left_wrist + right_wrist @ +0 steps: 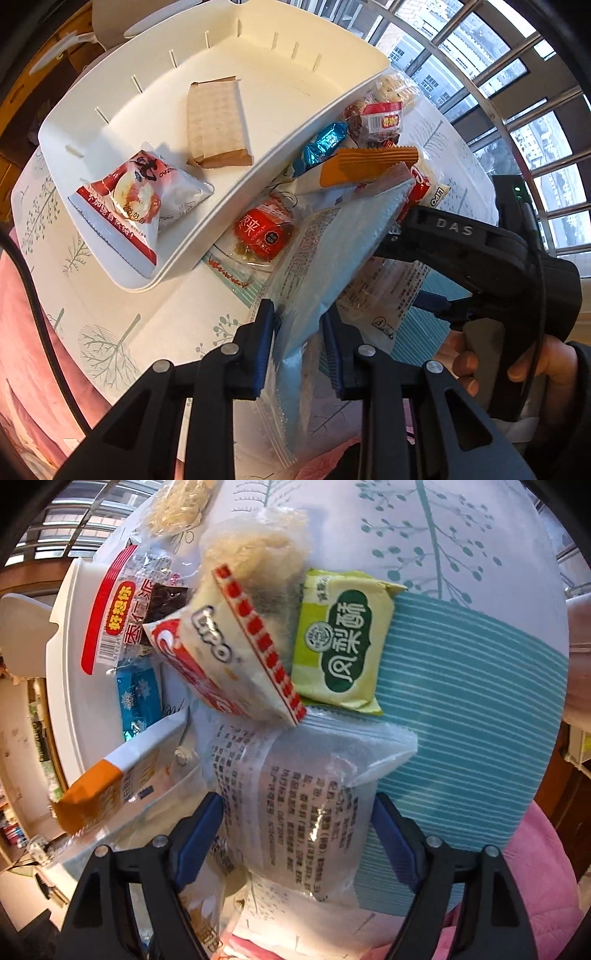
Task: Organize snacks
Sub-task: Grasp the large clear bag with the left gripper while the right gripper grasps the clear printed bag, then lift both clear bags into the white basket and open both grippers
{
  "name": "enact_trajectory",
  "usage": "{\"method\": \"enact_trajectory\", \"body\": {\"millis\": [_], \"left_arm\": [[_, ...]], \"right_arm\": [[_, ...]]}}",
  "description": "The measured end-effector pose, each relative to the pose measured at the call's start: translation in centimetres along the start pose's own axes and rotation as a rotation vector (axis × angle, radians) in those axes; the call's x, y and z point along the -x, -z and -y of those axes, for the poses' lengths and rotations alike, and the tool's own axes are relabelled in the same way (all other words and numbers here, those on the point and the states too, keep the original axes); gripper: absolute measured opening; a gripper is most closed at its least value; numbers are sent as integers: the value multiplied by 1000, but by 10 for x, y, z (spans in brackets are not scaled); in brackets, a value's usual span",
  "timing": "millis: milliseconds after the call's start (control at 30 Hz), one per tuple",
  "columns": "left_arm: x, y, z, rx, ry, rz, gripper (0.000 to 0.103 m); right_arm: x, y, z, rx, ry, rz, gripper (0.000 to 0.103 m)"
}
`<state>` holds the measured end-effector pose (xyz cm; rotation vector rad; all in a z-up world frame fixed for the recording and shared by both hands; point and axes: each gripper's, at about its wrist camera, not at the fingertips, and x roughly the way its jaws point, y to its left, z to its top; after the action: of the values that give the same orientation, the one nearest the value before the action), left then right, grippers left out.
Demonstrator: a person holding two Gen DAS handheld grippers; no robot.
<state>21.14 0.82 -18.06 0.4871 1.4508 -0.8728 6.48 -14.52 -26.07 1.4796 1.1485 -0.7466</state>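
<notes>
In the left wrist view my left gripper (299, 317) is shut on the lower end of a pale blue snack packet (332, 251), which slants up to the right above the table. The white tray (314, 122) lies behind it, holding a brown packet (218, 125) and a red-and-white triangular packet (136, 195). My right gripper (297, 801) stands open over a clear packet with printed text (314, 782); the packet lies between its blue pads (199, 834). A hand (532, 362) holds the right gripper at the right edge of the left wrist view.
Loose snacks crowd the tablecloth beside the tray: a green packet (343, 638), a white-and-red Lipo packet (229, 657), an orange-ended packet (96, 794), a shiny blue packet (138, 698) and a red-labelled clear packet (122, 616). A pink cushion (22, 332) borders the table; a window grille (517, 92) stands behind.
</notes>
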Motion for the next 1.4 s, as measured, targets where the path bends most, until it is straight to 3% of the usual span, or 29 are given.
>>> {"method": "enact_trajectory", "body": {"millis": [267, 400, 667, 900, 1100, 1233, 1400], "left_arm": [[3, 3, -8, 52, 30, 19, 25], [4, 2, -14, 100, 37, 26, 25], [1, -2, -10, 239, 15, -4, 22], [9, -3, 5, 325, -40, -25, 20], [45, -3, 26, 363, -80, 38, 18], [76, -4, 35, 367, -65, 91, 18], [118, -5, 46, 373, -88, 171, 18]], "right_arm": [[-17, 4, -35, 73, 135, -22, 84], [-23, -1, -53, 111, 146, -58, 81], [-30, -19, -50, 168, 147, -231, 71], [-38, -50, -48, 170, 126, -437, 67], [-26, -79, -64, 239, 114, -487, 67], [-5, -98, -86, 306, 79, -513, 67], [23, -115, -117, 412, 40, -507, 67]]}}
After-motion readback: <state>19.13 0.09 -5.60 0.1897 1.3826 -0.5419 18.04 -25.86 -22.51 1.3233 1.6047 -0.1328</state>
